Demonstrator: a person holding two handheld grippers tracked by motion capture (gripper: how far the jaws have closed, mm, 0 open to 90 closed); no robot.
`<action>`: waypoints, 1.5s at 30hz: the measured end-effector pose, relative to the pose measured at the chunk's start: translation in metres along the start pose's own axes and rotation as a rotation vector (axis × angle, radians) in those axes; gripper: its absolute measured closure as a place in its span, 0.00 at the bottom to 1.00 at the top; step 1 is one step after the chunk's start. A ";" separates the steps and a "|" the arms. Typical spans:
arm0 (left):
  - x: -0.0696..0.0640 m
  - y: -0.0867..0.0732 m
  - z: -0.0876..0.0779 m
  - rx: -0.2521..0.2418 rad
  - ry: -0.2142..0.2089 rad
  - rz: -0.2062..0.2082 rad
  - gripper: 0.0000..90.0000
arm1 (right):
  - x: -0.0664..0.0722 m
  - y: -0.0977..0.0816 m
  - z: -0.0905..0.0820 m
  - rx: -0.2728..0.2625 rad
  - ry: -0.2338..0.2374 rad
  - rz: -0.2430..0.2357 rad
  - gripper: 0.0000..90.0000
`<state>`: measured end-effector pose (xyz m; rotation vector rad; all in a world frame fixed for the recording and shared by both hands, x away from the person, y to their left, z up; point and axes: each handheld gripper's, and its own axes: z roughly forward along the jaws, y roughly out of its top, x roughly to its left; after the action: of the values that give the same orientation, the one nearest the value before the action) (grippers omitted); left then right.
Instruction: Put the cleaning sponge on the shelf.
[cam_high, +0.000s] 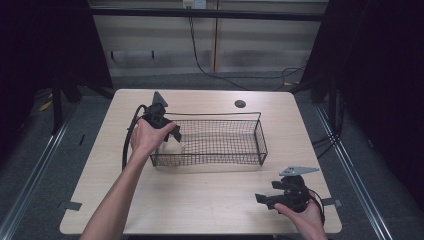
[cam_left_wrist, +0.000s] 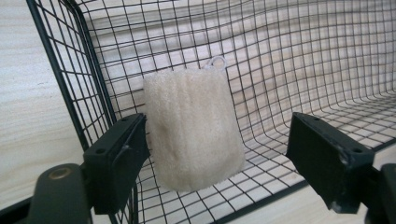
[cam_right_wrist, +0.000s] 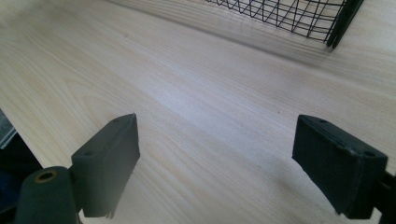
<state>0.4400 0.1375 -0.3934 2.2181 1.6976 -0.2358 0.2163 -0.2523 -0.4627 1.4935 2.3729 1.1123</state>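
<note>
Sponge (cam_left_wrist: 192, 128) sits in the basket's (cam_high: 261, 136) left end, leaning on the wire wall. Left gripper (cam_high: 169, 134) jaws wide, sponge between them, ungripped. Lift straight up, clear of the rim. Right gripper (cam_high: 272, 198) open, empty, near the table's (cam_high: 200, 192) front-right corner.

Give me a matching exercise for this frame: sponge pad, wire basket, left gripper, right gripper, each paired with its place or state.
Things:
1. sponge pad
2. wire basket
3. left gripper
4. right gripper

Places or states:
A. open over bare table near the front edge
B. black mesh, standing mid-table
C. open at the basket's left end, fingers either side of the pad
D. pale, leaning inside the basket's corner

Pairs: 1-D, 2-B, 3-C, 4-A
</note>
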 end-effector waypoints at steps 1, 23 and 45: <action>0.000 0.000 -0.001 -0.006 -0.003 0.004 0.21 | 0.000 0.000 0.000 0.001 -0.001 0.001 0.16; 0.000 -0.023 -0.032 -0.050 -0.123 0.279 0.23 | 0.001 0.000 0.000 0.004 -0.004 -0.004 0.16; 0.019 -0.066 -0.051 -0.153 -0.247 0.451 0.22 | 0.001 0.001 0.001 0.009 -0.008 0.003 0.16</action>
<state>0.3783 0.1878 -0.3633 2.2745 1.0224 -0.2442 0.2168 -0.2508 -0.4630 1.5022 2.3746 1.0948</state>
